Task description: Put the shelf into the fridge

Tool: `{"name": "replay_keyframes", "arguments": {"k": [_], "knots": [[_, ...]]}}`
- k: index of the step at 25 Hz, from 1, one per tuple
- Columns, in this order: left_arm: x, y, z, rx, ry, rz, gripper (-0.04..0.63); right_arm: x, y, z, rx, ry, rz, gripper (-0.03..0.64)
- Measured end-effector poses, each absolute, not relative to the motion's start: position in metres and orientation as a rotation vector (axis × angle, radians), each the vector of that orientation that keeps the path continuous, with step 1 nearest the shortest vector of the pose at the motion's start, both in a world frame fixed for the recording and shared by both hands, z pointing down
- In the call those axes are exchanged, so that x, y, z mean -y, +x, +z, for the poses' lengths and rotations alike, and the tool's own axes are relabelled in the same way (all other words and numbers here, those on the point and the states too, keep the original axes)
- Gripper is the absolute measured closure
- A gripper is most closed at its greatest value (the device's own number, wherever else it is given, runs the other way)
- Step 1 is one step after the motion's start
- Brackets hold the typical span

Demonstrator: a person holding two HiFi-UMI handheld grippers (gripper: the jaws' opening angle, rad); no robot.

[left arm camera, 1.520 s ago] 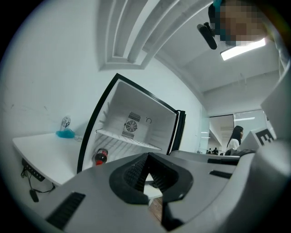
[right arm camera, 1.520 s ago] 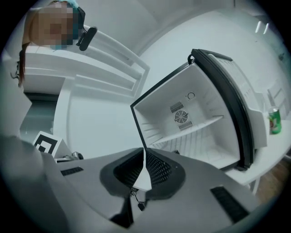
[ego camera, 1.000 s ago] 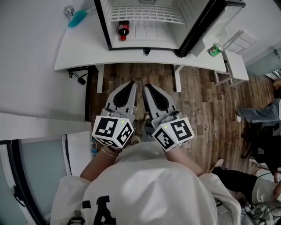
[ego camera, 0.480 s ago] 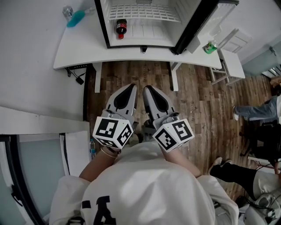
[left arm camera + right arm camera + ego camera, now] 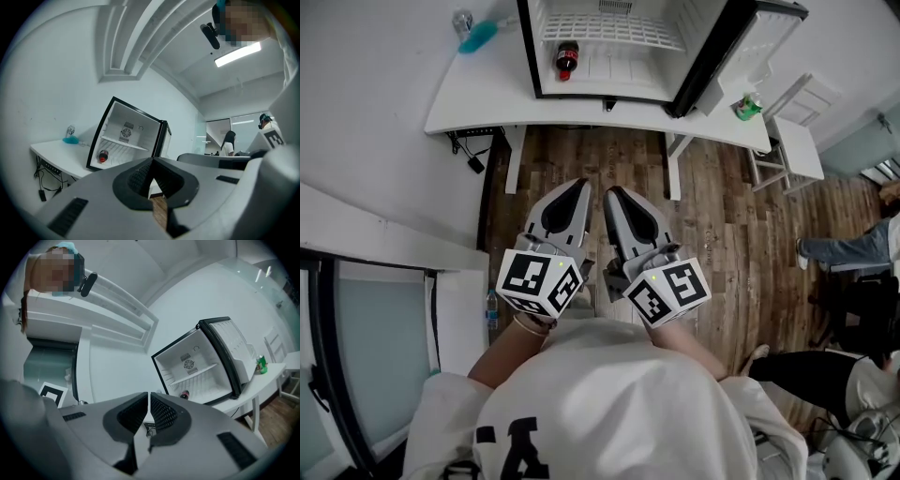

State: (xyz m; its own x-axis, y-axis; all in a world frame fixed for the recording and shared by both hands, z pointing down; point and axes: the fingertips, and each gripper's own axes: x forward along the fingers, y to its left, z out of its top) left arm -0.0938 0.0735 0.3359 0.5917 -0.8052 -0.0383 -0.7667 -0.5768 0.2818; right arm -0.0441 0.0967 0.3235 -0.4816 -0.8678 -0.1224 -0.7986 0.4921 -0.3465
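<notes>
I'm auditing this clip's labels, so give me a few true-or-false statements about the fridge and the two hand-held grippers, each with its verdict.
1. The fridge on the white table has its door open. True.
2. A wire shelf is already inside the fridge. True.
3. One hand-held gripper is gripping the shelf. False: the left hand-held gripper and the right hand-held gripper are both shut on nothing, held near the person's body over the wooden floor.
4. The dark bottle is out on the table beside the fridge. False: the bottle is inside the fridge, below the shelf.
</notes>
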Motion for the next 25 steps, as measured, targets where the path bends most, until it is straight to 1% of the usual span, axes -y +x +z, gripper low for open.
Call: {"name": "replay_keyframes", "arguments": {"k": [10, 25], "knots": [[-0.162, -0.047, 0.340, 1.292, 2.592, -0.247, 0.591, -0.183, -0.004, 0.331, -2.490, -1.408, -0.332, 0.578], [-0.289, -0.012, 0.335, 1.355, 2.588, -0.278, 0.591, -0.307, 0.026, 0.327, -2.546, -1.333, -0.316, 0.578]]}}
